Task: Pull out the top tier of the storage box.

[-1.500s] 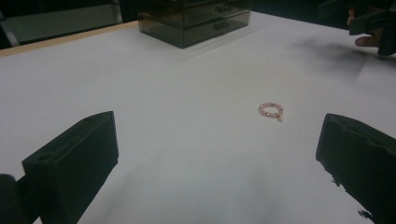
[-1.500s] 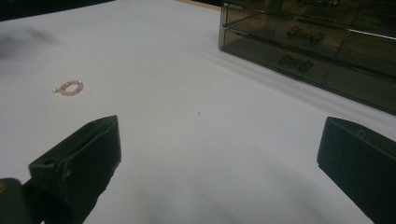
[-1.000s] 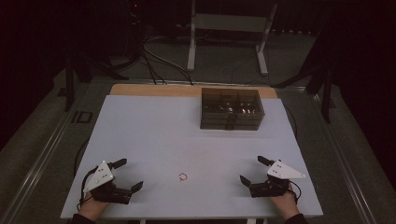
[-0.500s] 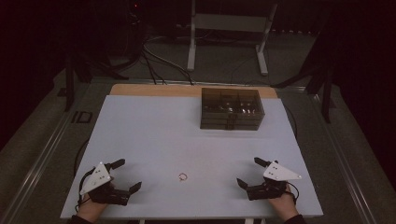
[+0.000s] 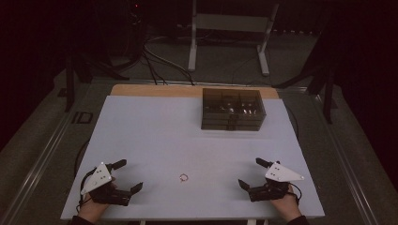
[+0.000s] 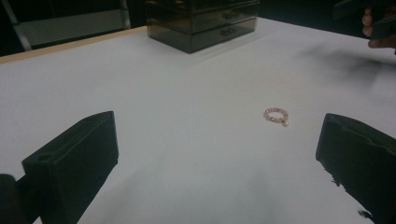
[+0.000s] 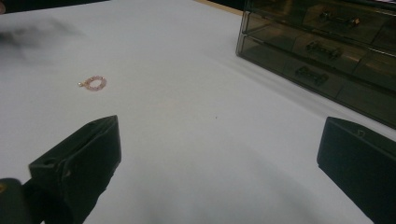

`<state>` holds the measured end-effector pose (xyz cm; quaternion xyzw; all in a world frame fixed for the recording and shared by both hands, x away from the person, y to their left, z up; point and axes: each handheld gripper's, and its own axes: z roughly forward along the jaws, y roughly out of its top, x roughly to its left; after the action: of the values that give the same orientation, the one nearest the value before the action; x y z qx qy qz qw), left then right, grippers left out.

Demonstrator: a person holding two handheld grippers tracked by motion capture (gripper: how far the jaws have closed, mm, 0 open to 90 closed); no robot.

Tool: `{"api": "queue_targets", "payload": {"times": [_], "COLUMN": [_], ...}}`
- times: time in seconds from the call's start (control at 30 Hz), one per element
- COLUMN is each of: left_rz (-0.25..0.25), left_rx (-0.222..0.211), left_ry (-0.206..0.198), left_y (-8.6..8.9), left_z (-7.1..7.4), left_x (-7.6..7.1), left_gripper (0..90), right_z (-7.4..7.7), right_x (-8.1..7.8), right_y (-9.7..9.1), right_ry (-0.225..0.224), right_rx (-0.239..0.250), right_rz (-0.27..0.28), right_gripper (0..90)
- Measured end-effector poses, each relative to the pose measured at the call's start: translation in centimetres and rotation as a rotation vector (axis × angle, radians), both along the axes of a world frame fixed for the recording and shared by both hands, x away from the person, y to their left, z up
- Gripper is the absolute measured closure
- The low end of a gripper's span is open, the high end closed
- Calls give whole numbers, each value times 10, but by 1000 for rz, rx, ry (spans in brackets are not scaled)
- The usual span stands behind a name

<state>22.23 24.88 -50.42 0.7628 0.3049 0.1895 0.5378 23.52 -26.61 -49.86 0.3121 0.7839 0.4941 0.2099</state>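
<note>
While both grippers rest at the near edge, the beaded ring (image 5: pixel 183 177) lies alone between them, well short of the drawer box (image 5: pixel 233 109). Left gripper (image 5: pixel 127 176) and right gripper (image 5: pixel 249 173) stand spread, empty, angled inward, seemingly ready to approach it.

**Both tools drift slightly toward the bottom of the frame**

In the high view the right tool (image 5: pixel 253 175) sits a little lower in the lower right of the frame than a second ago, with its grey plate a touch further right and closer to the bench's (image 5: pixel 187 136) near edge. Its jaws stand wide apart as before. The left tool (image 5: pixel 129 176) in the lower left has also eased down a little toward the bottom edge, and the hand (image 5: pixel 91 212) holding it shows more fully at the frame's bottom. These shifts are small.
</note>
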Motion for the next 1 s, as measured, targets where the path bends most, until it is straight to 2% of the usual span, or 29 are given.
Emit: {"api": "queue_targets", "payload": {"times": [0.2,0.37,0.4,0.5,0.83,0.93,1.0], "left_rz": [-3,-4,-1,-1,0,-4,-2], "left_rx": [-8,-6,-14,-9,-17,-8,-13], "left_ry": [-2,-1,-4,-2,-7,-5,-8], "left_y": [0,0,1,0,2,1,1], "left_z": [1,1,1,1,2,1,2], "left_x": [0,0,0,0,0,-1,0], "left_gripper": [0,0,0,0,0,0,0], "right_z": [3,7,11,15,35,39,46], "right_x": [-1,-1,-1,-1,3,6,8], "right_y": [2,3,4,5,5,7,9], "right_ry": [-4,-9,-10,-20,-68,-83,-108], "right_rx": [23,20,33,29,37,28,14], "right_rz": [0,-2,-2,-3,-2,4,12], "right_gripper": [0,0,0,0,0,0,0]}}
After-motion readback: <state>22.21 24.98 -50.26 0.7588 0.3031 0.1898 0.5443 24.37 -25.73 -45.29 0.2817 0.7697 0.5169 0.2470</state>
